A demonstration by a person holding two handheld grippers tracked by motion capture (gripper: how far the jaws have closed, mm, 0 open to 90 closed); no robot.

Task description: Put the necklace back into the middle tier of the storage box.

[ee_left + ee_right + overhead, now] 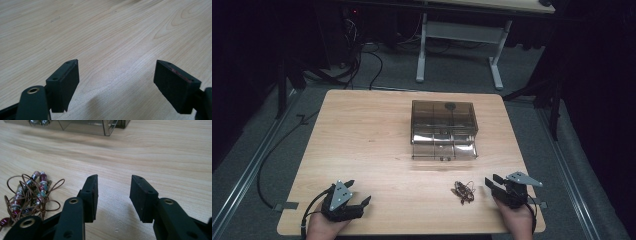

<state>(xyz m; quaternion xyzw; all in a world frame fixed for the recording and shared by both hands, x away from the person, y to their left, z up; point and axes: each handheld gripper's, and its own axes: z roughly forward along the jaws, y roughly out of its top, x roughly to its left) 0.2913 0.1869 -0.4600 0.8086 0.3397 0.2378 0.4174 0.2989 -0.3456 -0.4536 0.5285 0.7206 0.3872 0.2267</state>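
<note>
Wooden tabletop [362,135], beaded cord necklace [463,192] near its front edge, just beside the empty, half-open right gripper [492,183]: those loose loops could snag one jaw and drag before reaching the drawer box [443,129].

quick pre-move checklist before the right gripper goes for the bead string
1. Right gripper jaws apart with nothing between them: ok.
2. Bead string lying free on the table, apart from the box: ok.
3. Right gripper lined up on the bead string: not ok; in the right gripper view the beads lie off to the left of the jaws.
4. Left gripper open and holding nothing, bare wood under it: ok.
5. Clear box with its lower drawer pulled out toward the person: ok.
6. Room for the string in the drawer compartments: cannot tell.
</note>
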